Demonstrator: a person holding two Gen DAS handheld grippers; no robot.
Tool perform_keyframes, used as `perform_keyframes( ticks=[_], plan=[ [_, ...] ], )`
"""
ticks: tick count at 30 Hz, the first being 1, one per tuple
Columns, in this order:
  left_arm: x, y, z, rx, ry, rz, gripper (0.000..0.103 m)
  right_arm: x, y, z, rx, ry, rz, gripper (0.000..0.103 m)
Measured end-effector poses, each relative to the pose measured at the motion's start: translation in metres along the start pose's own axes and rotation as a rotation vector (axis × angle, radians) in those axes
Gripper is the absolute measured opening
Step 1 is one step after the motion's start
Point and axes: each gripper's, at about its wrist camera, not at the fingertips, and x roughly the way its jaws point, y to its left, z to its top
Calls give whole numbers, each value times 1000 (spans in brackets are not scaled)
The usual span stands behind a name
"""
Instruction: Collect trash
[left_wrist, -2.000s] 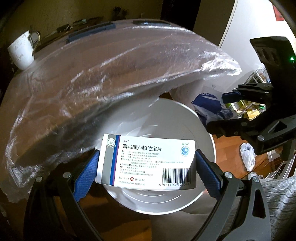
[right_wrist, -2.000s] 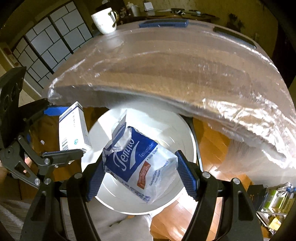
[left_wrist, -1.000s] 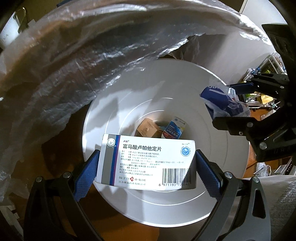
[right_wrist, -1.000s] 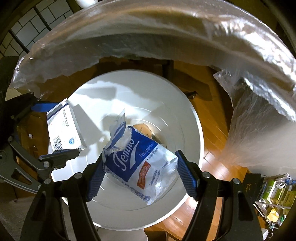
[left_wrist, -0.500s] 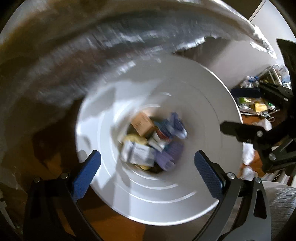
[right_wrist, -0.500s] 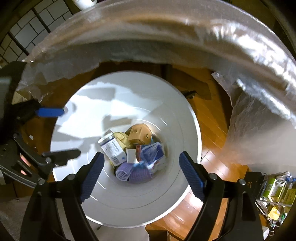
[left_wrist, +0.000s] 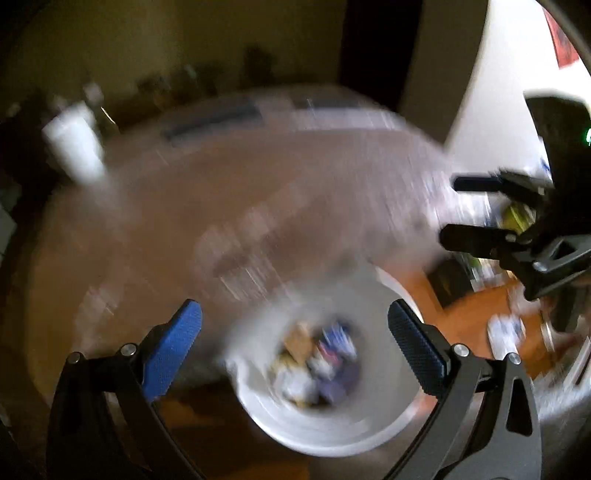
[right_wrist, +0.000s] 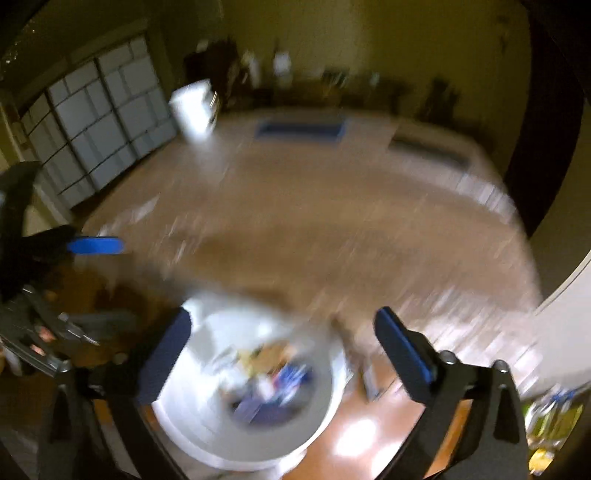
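Note:
Both views are blurred by motion. A white round bin stands on the floor below the table edge, with a heap of trash at its bottom: boxes and blue packets. My left gripper hangs open above it with nothing between its blue pads. In the right wrist view the bin and the trash lie under my right gripper, whose jaws are opening with nothing between them. Each gripper appears in the other's view, the right gripper at the right and the left gripper at the left.
A wooden table wrapped in clear plastic fills the middle of both views. A white mug stands at its far left and a flat blue thing at its far edge. Small clutter lies on the wooden floor at the right.
The medicine box left my left gripper and the tissue pack left my right gripper, and both fell into the bin. Both grippers then rose and tilted up toward the table.

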Motion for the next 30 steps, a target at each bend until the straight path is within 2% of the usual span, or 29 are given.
perform_keyframes(
  ticks=[1, 3, 6, 7, 10, 16, 30],
  plan=[
    [-1, 14, 14, -21, -34, 28, 101, 1, -7, 11, 1, -20, -16, 99],
    [12, 42, 35, -70, -42, 93, 101, 14, -25, 35, 18, -43, -71, 99],
    [46, 88, 63, -161, -29, 164, 101, 52, -59, 67, 75, -25, -140, 99],
    [61, 101, 71, -177, -15, 201, 101, 71, -75, 78, 107, -1, -163, 99],
    [93, 127, 85, -201, 6, 244, 101, 106, -104, 94, 165, 27, -207, 99],
    [135, 176, 104, -301, 28, 258, 101, 141, -145, 112, 227, 53, -277, 99],
    [153, 201, 107, -319, 65, 300, 101, 173, -197, 120, 299, 77, -339, 99]
  ],
)
